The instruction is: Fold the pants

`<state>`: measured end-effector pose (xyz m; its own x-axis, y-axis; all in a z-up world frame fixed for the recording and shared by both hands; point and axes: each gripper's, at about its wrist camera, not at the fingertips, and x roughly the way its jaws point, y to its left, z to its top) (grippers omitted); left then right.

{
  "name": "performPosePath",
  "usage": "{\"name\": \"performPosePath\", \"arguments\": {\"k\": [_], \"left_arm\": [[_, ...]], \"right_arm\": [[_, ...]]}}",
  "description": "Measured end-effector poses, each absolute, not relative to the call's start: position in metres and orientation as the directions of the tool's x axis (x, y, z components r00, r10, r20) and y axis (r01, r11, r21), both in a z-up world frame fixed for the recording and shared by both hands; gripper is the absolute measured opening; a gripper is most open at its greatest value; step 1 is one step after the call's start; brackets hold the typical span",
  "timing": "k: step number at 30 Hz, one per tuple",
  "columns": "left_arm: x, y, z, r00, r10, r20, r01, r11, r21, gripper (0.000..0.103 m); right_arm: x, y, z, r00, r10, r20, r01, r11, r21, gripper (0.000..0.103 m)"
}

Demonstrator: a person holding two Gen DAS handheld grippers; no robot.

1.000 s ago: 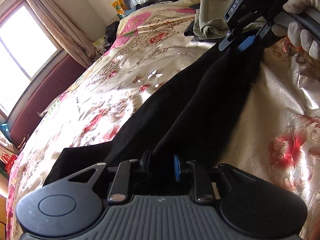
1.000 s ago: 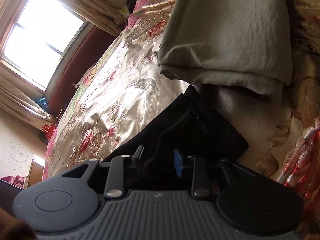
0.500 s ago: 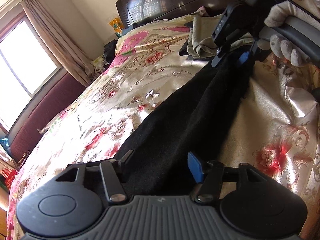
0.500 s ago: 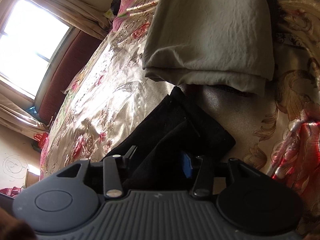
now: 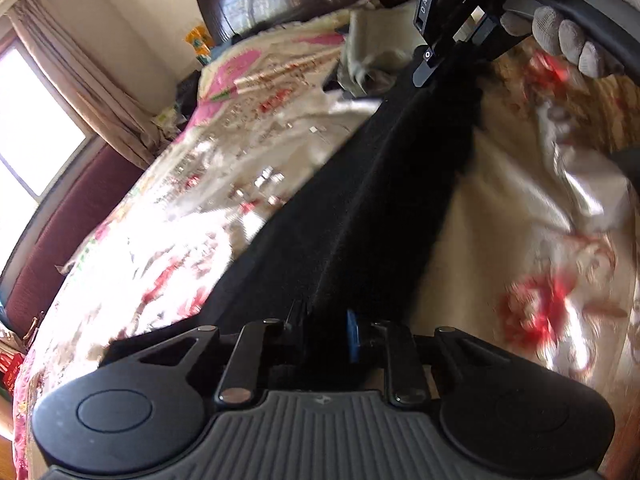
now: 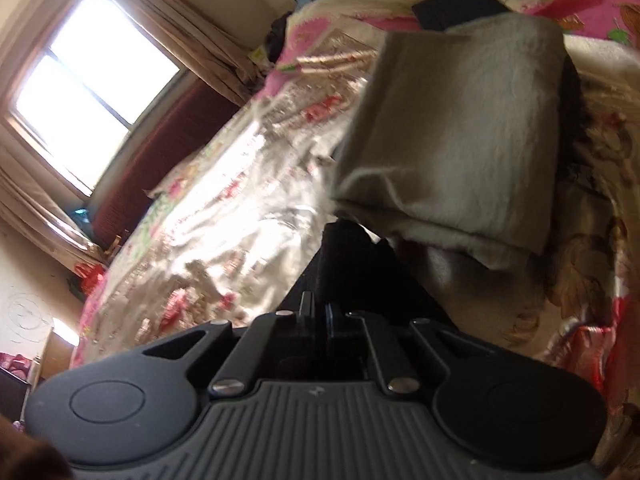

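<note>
We hold the long black fabric pants (image 5: 360, 208) stretched between both grippers: left gripper (image 5: 326, 334) pinches the near end, right gripper (image 6: 316, 314) the far end, just short of the folded beige cloth (image 6: 460, 140). Folded lengthwise over the floral satin bedspread (image 5: 192, 208); cross folds remain.

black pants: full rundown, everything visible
The pants are black, matte and slightly fuzzy, folded into one long narrow strip across the floral bedspread. The left gripper pinches the near end; the right gripper pinches the far end, beside a folded beige cloth. Waistband and hems can't be told apart.
</note>
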<state>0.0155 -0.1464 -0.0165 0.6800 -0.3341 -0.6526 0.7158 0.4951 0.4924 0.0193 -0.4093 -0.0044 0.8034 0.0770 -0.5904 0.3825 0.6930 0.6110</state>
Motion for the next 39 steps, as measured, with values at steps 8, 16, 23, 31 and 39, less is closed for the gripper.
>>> {"name": "performPosePath", "arguments": {"k": [8, 16, 23, 31, 39], "left_arm": [[0.010, -0.142, -0.015, 0.684, -0.341, -0.645, 0.712, 0.506, 0.487, 0.039], [0.010, -0.138, -0.010, 0.656, -0.364, -0.661, 0.732, 0.520, 0.440, 0.039], [0.011, -0.137, -0.002, 0.633, -0.384, -0.672, 0.745, 0.537, 0.395, 0.038], [0.006, -0.130, 0.004, 0.639, -0.394, -0.661, 0.740, 0.549, 0.389, 0.039], [0.008, -0.133, 0.008, 0.663, -0.392, -0.638, 0.720, 0.569, 0.398, 0.039]], "right_arm": [[0.007, -0.418, -0.033, 0.784, 0.094, -0.614, 0.435, 0.622, 0.651, 0.006], [0.003, -0.424, -0.029, 0.789, 0.072, -0.610, 0.442, 0.622, 0.646, 0.004], [0.005, -0.428, -0.033, 0.778, 0.063, -0.625, 0.462, 0.616, 0.638, 0.004], [-0.022, -0.430, -0.025, 0.774, 0.076, -0.628, 0.474, 0.589, 0.654, 0.043], [-0.019, -0.424, -0.045, 0.814, 0.120, -0.568, 0.463, 0.455, 0.760, 0.052]]}}
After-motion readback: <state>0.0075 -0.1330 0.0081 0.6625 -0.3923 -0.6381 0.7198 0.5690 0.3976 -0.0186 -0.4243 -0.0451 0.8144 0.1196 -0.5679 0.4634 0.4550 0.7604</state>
